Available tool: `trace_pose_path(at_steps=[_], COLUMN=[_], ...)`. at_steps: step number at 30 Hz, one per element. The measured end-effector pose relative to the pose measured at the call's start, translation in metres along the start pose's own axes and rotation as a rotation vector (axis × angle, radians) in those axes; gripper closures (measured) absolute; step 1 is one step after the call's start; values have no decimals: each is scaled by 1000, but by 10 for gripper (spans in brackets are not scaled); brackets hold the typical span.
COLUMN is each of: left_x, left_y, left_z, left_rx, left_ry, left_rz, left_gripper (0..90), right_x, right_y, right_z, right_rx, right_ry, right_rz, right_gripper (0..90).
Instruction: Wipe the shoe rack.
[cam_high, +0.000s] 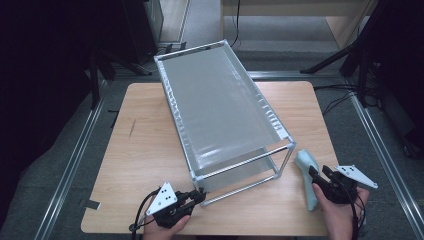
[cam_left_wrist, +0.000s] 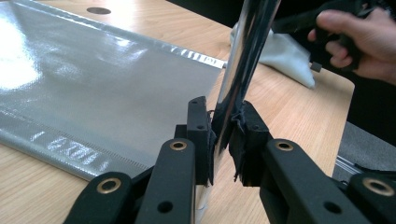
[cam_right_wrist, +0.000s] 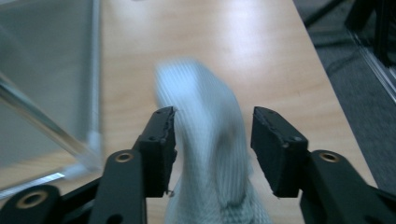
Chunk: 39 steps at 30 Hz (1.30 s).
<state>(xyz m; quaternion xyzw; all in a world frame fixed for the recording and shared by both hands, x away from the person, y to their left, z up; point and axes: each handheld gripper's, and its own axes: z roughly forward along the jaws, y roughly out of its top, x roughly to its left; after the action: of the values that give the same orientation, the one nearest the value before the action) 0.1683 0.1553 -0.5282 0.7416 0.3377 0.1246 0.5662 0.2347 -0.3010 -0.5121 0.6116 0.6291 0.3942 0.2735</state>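
Light wooden counter (cam_high: 145, 150) on grey floor, dark room around. One metal-framed rack (cam_high: 220, 110) with grey fabric shelves at centre, one pale cloth (cam_high: 306, 167) at its near right corner. Left gripper (cam_left_wrist: 227, 133) fingers pinching the rack's near corner post; right gripper (cam_right_wrist: 212, 140) fingers spread around the cloth.

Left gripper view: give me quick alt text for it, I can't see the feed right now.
The left claw is shut on a shiny upright metal post of the rack, its black pads pressed to both sides. Left of the post, the rack's grey lower shelf sheet lies low over the wooden table. Beyond, a hand holds the other claw over a pale cloth.
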Motion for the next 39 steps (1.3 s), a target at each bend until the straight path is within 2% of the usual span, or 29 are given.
trace_pose_path(at_steps=[3, 6, 10, 12, 13, 14, 17, 19, 22, 25, 27, 28, 30, 33, 38, 39], left_x=[1, 2, 2, 2, 2, 1, 1, 1, -1, -2, -4, -8, -12, -15, -27, -27], left_y=[0, 0, 0, 0, 0, 0, -1, -1, -1, -2, -1, -1, 0, 0, 1, 1], left_z=[-1, -1, -1, -1, -1, -1, -2, -2, -2, -2, -1, 1, 4, 7, 17, 17], left_rx=[-1, -1, 0, 1, 1, 0, -1, -2, 0, 1, 2, 9, 10, 12, 22, 22], left_ry=[4, 4, 5, 5, 6, 9, 6, 6, 7, 8, 16, 26, 12, -2, -39, -39], left_rz=[-2, -5, -5, -5, -6, -8, -7, -8, -5, -5, 1, 21, 27, 28, 50, 50], left_gripper=[789, 789, 789, 789, 789, 789, 789, 789, 790, 790, 793, 796, 797, 798, 799, 799], right_x=[15, 31, 58, 71, 71, 82, 84, 82, 83, 89, 91, 92, 94, 94, 102, 102], right_y=[10, 14, 12, 9, 9, 8, 11, 14, 14, 15, 18, 19, 25, 30, 49, 49], right_z=[-15, -23, -19, -11, -11, -3, 3, 6, 11, 14, 18, 21, 28, 35, 64, 64], right_rx=[-85, -129, -125, -99, -99, -80, -75, -83, -84, -93, -90, -91, -87, -83, -74, -74], right_ry=[53, 128, 228, 246, 246, 223, 201, 171, 204, 159, 149, 142, 128, 129, 143, 143], right_rz=[-33, -79, -144, -201, -201, -244, -211, -182, -155, -199, -190, -184, -176, -166, -155, -155], right_gripper=[467, 463, 456, 485, 485, 594, 704, 714, 800, 813, 813, 813, 812, 811, 808, 808])
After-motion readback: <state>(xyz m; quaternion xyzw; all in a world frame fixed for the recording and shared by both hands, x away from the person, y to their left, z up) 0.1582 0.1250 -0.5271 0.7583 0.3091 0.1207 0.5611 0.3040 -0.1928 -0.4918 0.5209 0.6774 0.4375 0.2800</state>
